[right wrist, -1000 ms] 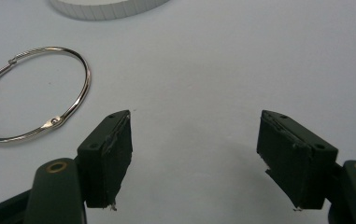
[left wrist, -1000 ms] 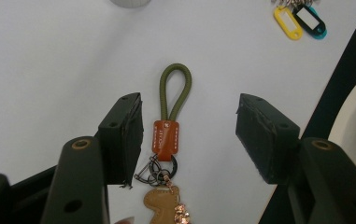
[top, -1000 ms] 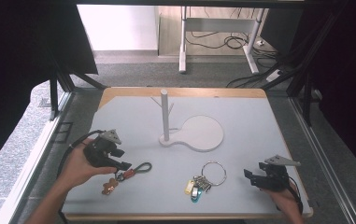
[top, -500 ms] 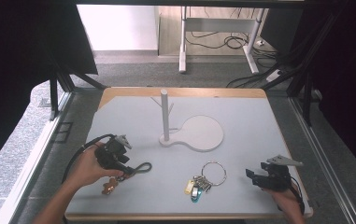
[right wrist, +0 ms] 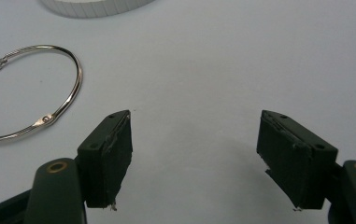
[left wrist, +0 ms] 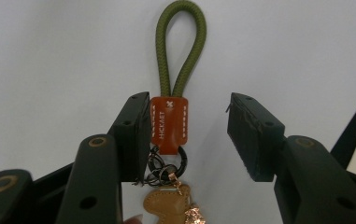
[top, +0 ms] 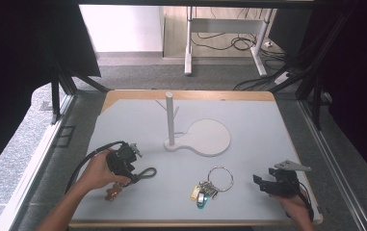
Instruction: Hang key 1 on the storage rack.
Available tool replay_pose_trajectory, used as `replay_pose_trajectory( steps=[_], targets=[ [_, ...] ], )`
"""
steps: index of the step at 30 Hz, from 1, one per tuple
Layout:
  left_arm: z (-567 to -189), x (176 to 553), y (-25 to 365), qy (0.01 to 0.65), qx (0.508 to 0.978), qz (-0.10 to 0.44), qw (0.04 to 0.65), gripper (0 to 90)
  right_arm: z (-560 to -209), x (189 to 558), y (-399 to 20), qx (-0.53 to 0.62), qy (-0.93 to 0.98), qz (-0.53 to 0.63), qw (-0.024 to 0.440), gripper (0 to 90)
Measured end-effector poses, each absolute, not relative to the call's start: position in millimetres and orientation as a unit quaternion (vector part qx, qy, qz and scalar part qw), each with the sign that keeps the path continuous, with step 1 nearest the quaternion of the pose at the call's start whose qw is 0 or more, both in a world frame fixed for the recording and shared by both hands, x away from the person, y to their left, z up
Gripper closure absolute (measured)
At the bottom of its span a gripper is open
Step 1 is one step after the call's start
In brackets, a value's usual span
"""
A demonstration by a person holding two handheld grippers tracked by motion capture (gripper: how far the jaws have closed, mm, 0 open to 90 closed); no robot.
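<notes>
Left gripper (left wrist: 185, 135): jaws part-way apart, just been closing, keychain between them. In the left gripper view, one pad touching or all but touching the orange leather tab (left wrist: 168, 125) at its 9 o'clock side; the other pad clear of it at 3 o'clock, bare table (left wrist: 49, 70) showing in the gap. Not clamped. Olive cord loop (left wrist: 181, 44) running out toward 12 o'clock beyond the pads; black rings (left wrist: 165, 165) and a tan leather charm (left wrist: 164, 205) toward 6 o'clock, nearer the camera.

Seen from the high view: left gripper (top: 123, 163) over the keychain at roughly 8 o'clock from the white peg stand (top: 198, 137), cord loop (top: 146, 172) poking out at its 3 o'clock, charm (top: 111, 193) at its 7 o'clock.

Right gripper (right wrist: 194, 140): jaws wide apart, nothing between them, only table. Metal ring (right wrist: 31, 91) at 10 o'clock, apart from the pads. High view: right gripper (top: 264, 183) at 3 o'clock from the key bunch (top: 205, 190).

Against the earlier frames: left hand lower and closer over the keychain, jaws narrower. Right gripper unmoved. Key bunch and stand where they were.
</notes>
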State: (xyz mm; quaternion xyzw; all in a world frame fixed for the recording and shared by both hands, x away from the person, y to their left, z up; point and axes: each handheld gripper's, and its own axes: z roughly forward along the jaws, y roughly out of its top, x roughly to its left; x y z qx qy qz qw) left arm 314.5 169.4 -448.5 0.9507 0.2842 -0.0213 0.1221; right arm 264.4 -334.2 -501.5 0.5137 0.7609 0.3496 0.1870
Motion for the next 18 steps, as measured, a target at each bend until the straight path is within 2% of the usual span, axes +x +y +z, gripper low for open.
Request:
replay_pose_trajectory(
  steps=[18],
  targets=[
    [-471, 321, 157, 0.275, 0.959, -0.023, 0.059, 54.9, -503, 265, -333, 0.511, 0.768, 0.342, 0.182, 27.2]
  ],
)
